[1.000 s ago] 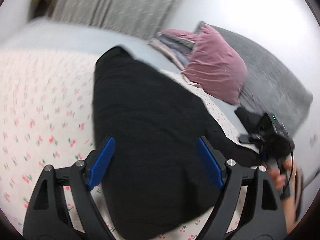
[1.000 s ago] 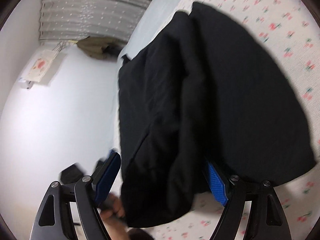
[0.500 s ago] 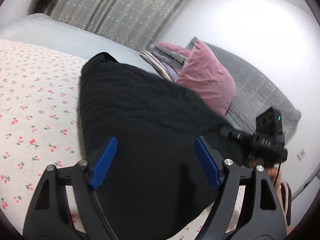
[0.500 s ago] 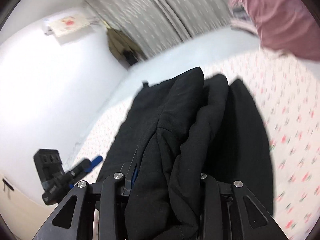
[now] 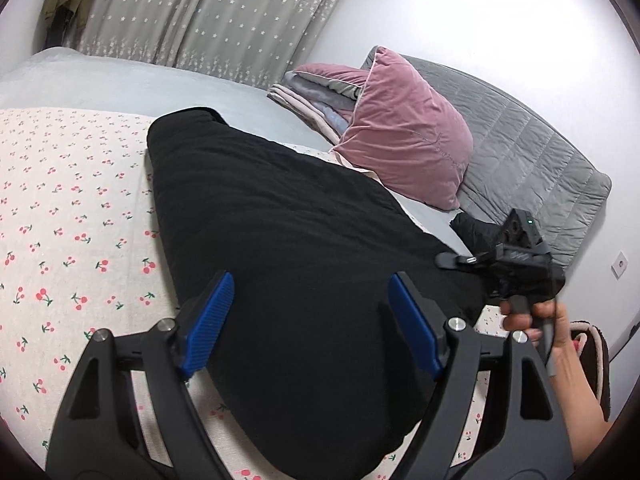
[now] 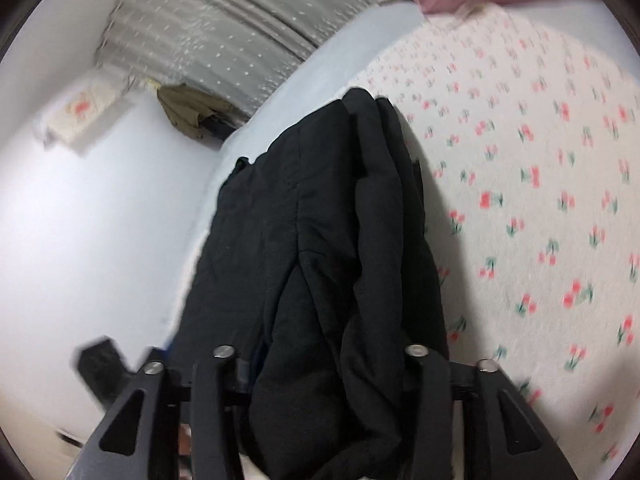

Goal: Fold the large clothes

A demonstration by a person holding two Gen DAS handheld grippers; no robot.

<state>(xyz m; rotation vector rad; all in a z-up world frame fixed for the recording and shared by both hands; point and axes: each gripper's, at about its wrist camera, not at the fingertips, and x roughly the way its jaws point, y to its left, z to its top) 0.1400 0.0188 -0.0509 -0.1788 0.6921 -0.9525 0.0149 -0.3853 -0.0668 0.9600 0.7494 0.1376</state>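
- The left gripper (image 5: 310, 320) hangs just above the near end of the black garment (image 5: 288, 248), its two blue-padded fingers (image 5: 206, 320) spread wide with nothing between them.
- The right gripper (image 6: 320, 364) has its two black fingers drawn in tight on a bunched fold of the one garment (image 6: 332, 264), which spills forward over them.
- In the left view, the person's right hand (image 5: 536, 320) grips that tool's handle at the garment's right edge, forearm entering from the lower right.
- The garment lies lengthwise on a cherry-print sheet (image 5: 72, 216) covering the bed.
- Farther back sit one pink pillow (image 5: 404, 136), one stack of folded blankets (image 5: 316, 96) and one grey quilted headboard (image 5: 520, 152).
- A grey star-dotted curtain (image 5: 208, 12) hangs behind.
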